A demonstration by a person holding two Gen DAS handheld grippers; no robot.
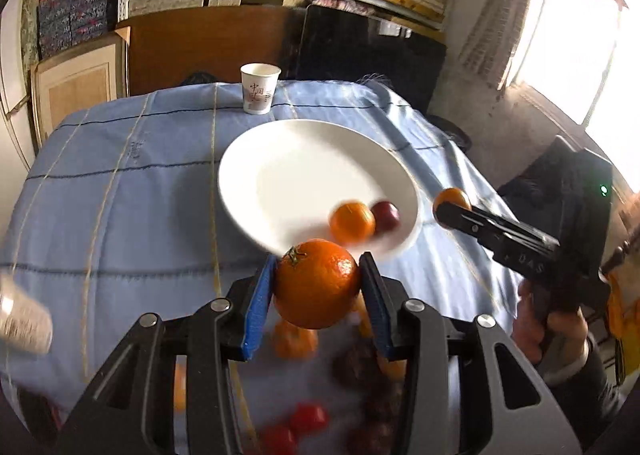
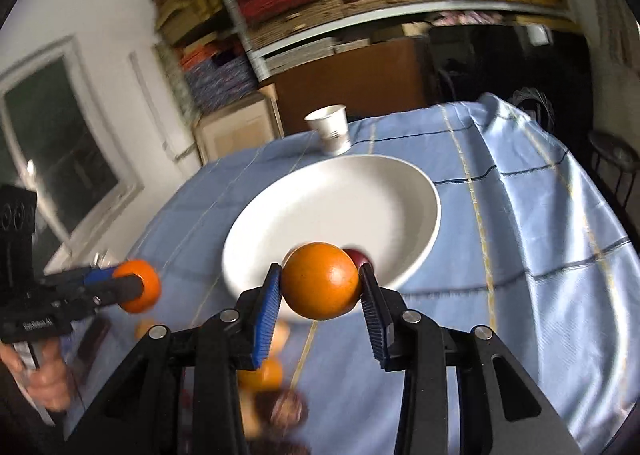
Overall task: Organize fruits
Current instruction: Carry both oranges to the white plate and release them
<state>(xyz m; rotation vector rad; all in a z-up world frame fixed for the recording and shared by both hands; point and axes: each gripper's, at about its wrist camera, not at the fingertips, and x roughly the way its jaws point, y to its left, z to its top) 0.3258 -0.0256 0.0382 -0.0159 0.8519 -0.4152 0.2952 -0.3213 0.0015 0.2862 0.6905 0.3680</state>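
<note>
Fruit sits in both tongs: the left tongs (image 1: 318, 283) pinch a dimpled orange (image 1: 316, 283) with a green stem stub, and the right tongs (image 2: 320, 287) clamp a smoother round orange (image 2: 320, 279), both held above the table (image 1: 120, 195) near the plate's edge. On the glossy white plate (image 1: 288, 175) lie a small orange fruit (image 1: 352, 223) and a dark red one (image 1: 386, 215), both blurred. Below the tongs, loose fruit (image 1: 296, 339) in orange, red and dark purple is smeared and partly hidden. A checked pale-blue cloth covers the table; a paper cup (image 1: 259, 88) stands beyond the plate.
</note>
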